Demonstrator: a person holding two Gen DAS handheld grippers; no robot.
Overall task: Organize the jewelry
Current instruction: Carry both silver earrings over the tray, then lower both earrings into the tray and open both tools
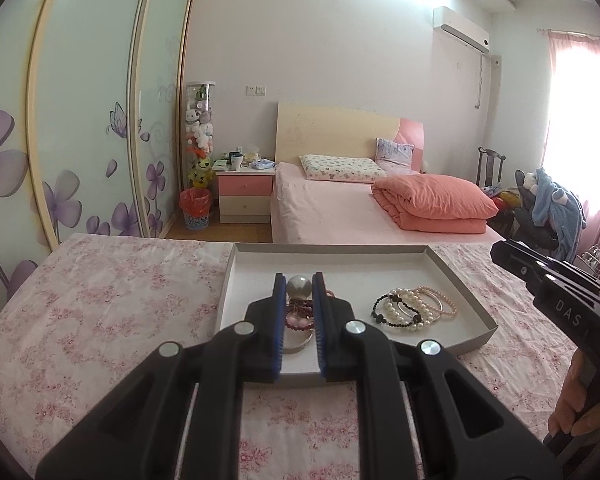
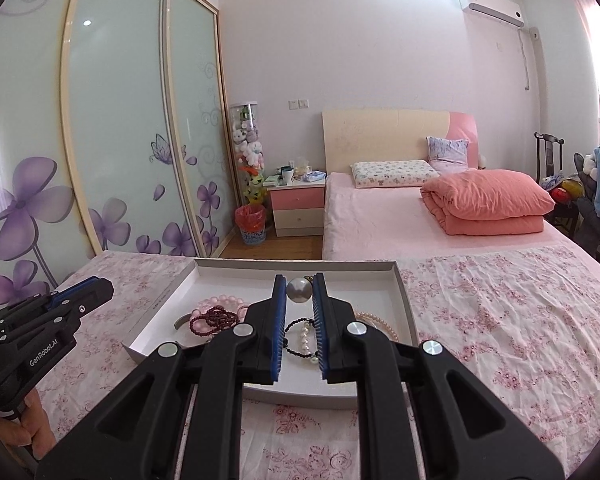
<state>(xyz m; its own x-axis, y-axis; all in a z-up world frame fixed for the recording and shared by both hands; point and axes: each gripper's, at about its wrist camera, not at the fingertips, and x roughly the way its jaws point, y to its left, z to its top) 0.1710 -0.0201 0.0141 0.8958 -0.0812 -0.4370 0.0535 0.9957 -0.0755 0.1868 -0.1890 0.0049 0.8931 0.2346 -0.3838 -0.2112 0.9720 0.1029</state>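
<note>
A shallow white tray lies on a floral cloth. Each gripper holds one large silver-grey pearl earring between its blue pads. My left gripper is shut on one pearl earring, above dark red and pink bead bracelets and a silver bangle. My right gripper is shut on the other pearl earring, above pearl and black bead bracelets. That pearl pile also shows in the left wrist view. The red beads show in the right wrist view.
The tray's rim sits near the table's far edge. Beyond are a pink bed, a nightstand and a sliding wardrobe. The right gripper's body is at the right; the left gripper's body is at the left.
</note>
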